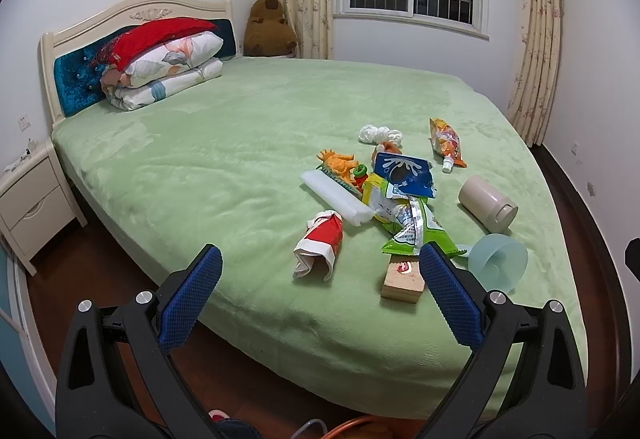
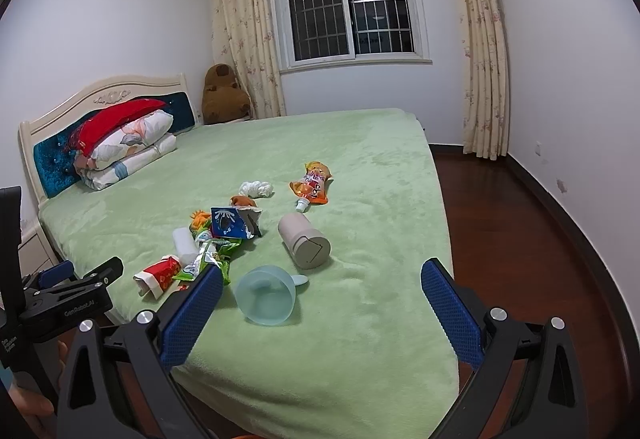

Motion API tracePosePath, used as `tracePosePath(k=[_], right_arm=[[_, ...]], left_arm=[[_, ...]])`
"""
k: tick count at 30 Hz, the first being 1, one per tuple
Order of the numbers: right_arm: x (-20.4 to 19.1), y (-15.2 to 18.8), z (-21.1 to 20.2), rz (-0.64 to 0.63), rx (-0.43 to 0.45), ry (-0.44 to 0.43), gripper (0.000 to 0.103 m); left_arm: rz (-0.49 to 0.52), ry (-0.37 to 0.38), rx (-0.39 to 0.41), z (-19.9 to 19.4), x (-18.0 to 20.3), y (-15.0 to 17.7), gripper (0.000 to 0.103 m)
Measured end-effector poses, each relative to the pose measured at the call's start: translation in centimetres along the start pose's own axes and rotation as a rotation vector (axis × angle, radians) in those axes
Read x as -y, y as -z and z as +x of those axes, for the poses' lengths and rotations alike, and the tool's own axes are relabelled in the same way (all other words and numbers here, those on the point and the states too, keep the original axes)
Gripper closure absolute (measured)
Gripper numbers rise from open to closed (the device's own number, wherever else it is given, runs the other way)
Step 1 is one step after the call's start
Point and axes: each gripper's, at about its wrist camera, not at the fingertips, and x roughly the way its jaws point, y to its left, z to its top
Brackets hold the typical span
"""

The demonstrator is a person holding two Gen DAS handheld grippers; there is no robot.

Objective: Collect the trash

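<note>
trash pile (image 1: pixel 384 195) on bed (image 1: pixel 224 167), just behind wooden block (image 1: pixel 402 281) | wrappers likely light, crinkly, slippery; pinch a loose edge | left gripper (image 1: pixel 320 295) and right gripper (image 2: pixel 322 309) both spread wide, empty

Not much can be read here. "GenRobot.AI" is printed in white on the black body of the left gripper (image 2: pixel 72 281), seen at the near left of the right wrist view. More white lettering sits on its handle but is too small. Print on the snack wrappers is blurred.
</note>
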Motion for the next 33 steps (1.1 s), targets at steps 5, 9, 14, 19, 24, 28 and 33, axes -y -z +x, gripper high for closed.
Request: tracePosePath(k=[5,9,14,19,24,28,33], right_arm=[[0.0,0.2,0.2,0.003,-0.004,0.000,0.005],[0.0,0.3,0.3,0.000,-0.004,0.001,0.005],[-0.1,0.5,0.4,0.002,-0.009,0.000,0.005],[-0.3,0.7,0.6,0.001,-0.015,-0.002,0.005],[-0.5,0.9,0.9,0.003,-0.023,-0.004,0.005],[-0.7,1.1,1.2,0.001,-0.034,-0.007,0.005],[-0.8,1.3,1.6,0.001,-0.049,-0.012,0.005]], left_arm=[[-0.002,-0.003,-0.007,0.3,-0.2,0.1,0.007],[-0.003,-0.008,-0.008,0.5,-0.3,0.3,0.007],[-0.005,-0.008,-0.014,0.6,-0.4,0.4,0.007],[-0.006,-0.006,-0.019,0.8,-0.5,0.6,0.007],[-0.008,-0.006,-0.027,0.9,-0.7,0.8,0.007],[-0.011,-0.006,-0.034,1.0,-0.9,0.9,0.007],[-0.013,-0.006,-0.047,1.3,-1.0,1.1,0.007]])
